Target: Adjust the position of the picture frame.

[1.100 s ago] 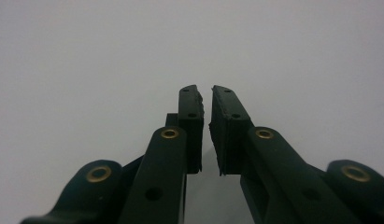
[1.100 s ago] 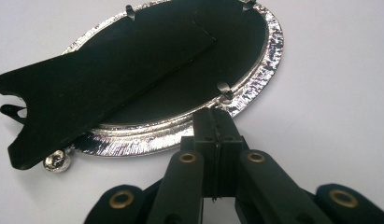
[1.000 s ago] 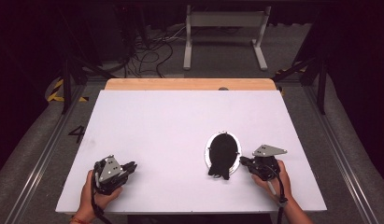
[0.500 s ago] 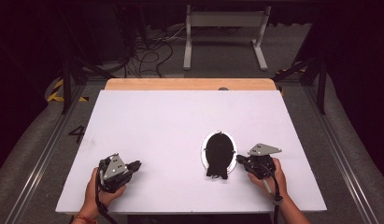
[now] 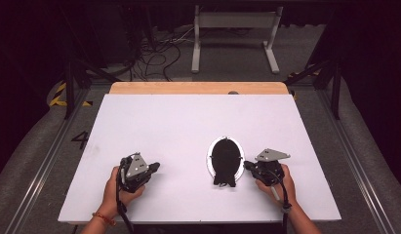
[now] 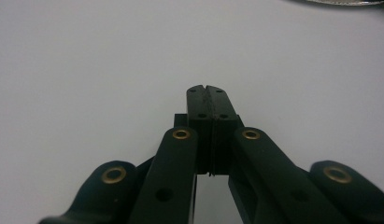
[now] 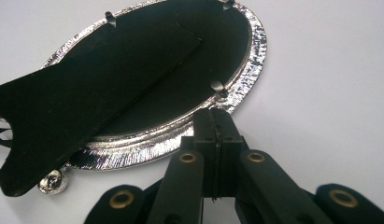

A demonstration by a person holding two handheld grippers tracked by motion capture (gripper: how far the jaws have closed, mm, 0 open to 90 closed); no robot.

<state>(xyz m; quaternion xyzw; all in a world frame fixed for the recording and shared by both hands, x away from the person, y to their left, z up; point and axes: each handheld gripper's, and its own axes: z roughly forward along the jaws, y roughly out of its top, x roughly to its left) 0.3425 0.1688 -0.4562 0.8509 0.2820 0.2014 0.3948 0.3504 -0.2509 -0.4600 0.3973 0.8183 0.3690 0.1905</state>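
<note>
An oval silver picture frame lies face down on the white table, right of centre, its black back and easel stand upward. In the right gripper view the glittery rim and the black stand are close. My right gripper is shut, and its tips rest against the rim's near edge. At the front left my left gripper is shut and points right toward the frame. Its jaws have just closed the last bit with nothing between them, over bare table.
A wooden strip runs along the table's far edge. Beyond it on the floor stand a white metal frame and loose cables. Rails flank the table on both sides.
My left gripper has moved right and a little away from the front edge. The right gripper and the frame have shifted slightly left together.
</note>
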